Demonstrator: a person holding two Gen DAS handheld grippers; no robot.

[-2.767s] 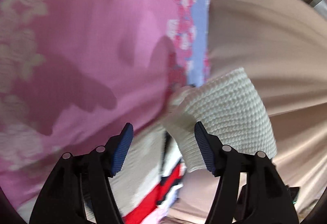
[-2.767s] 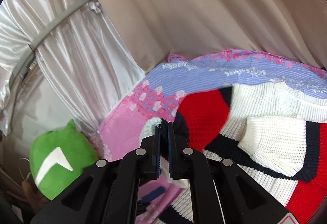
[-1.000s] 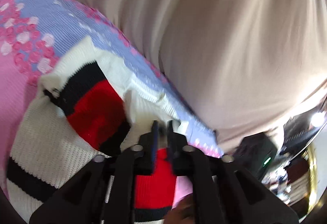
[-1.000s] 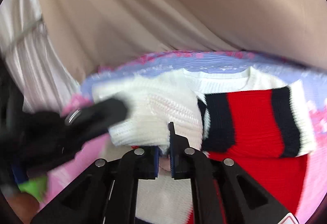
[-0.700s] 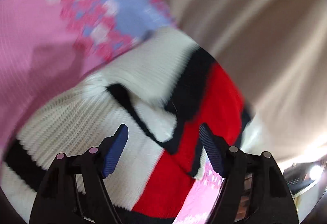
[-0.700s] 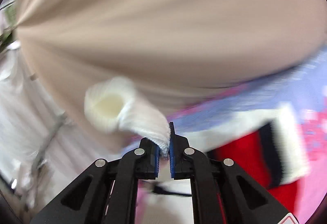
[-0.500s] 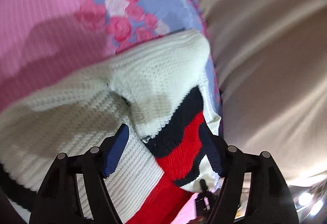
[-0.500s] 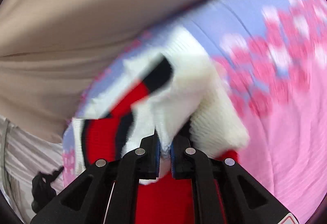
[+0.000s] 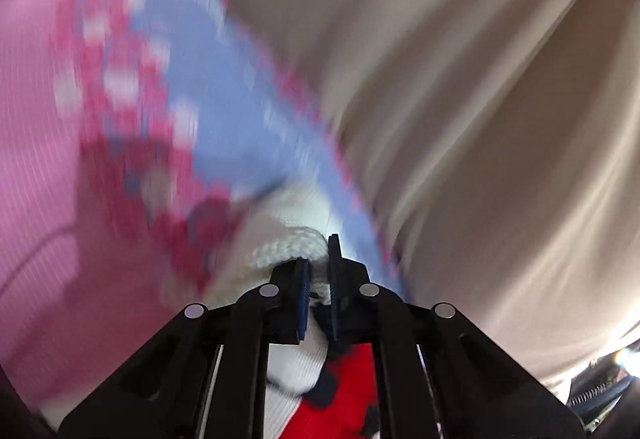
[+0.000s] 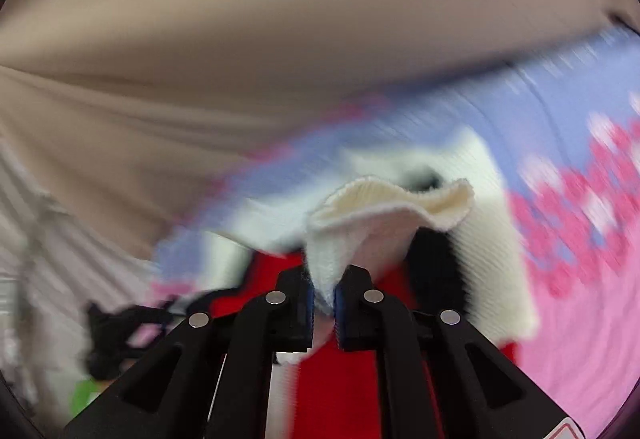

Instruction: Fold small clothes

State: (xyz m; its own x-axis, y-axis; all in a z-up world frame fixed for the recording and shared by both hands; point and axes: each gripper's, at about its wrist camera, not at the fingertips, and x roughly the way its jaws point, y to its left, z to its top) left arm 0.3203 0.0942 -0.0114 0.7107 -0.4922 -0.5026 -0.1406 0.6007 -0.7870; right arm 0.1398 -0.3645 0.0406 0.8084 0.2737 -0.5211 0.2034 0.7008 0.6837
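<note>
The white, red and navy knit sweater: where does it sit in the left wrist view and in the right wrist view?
Left wrist view: the white, red and navy knit sweater sits bottom centre, its cream knit pinched in the left claw.
Right wrist view: centre, a cream ribbed cuff flaring up from the right claw, with red knit below.
Shared landmark: the pink and blue floral bedspread under the sweater, backed by the beige curtain.
</note>
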